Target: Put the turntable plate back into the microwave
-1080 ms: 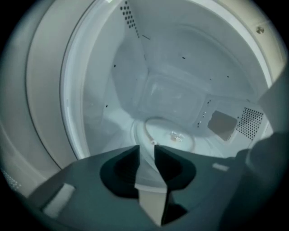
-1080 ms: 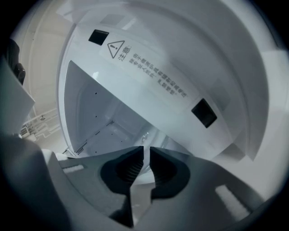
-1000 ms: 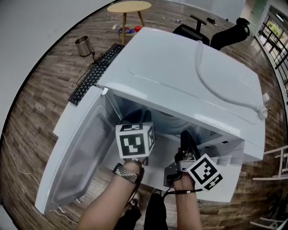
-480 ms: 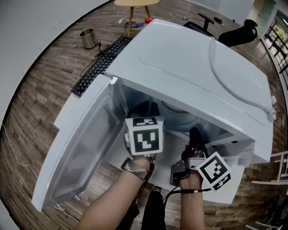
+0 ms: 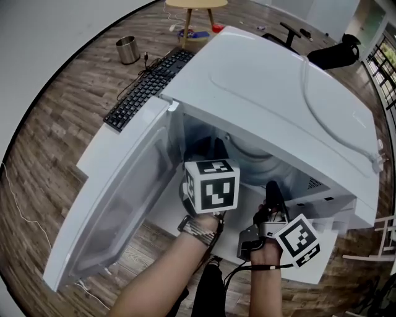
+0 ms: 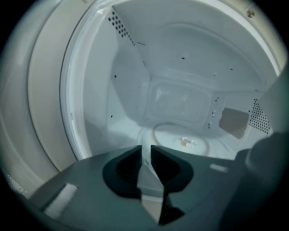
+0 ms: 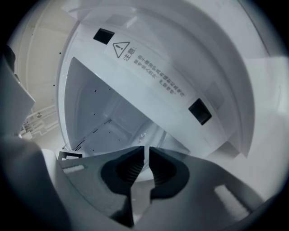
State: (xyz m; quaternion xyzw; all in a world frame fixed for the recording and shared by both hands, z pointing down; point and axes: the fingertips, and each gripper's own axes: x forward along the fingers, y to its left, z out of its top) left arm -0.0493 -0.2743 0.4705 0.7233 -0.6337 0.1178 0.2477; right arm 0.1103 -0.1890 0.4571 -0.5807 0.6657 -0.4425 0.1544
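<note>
The white microwave stands with its door swung open to the left. The clear glass turntable plate lies flat on the cavity floor; in the head view its pale rim curves under the roof. My left gripper reaches into the cavity mouth just short of the plate. Its jaws are closing to a thin gap with nothing gripped. My right gripper sits at the right of the opening, its jaws also closing on nothing. Both marker cubes hide the jaws from above.
The microwave sits on a white desk with a black keyboard behind the door. A metal cup, a round wooden table and a black chair stand on the wood floor beyond. A warning label runs along the opening's frame.
The head view has drifted, so the microwave sits a little higher and to the right in frame. Both grippers stay at the cavity mouth.
</note>
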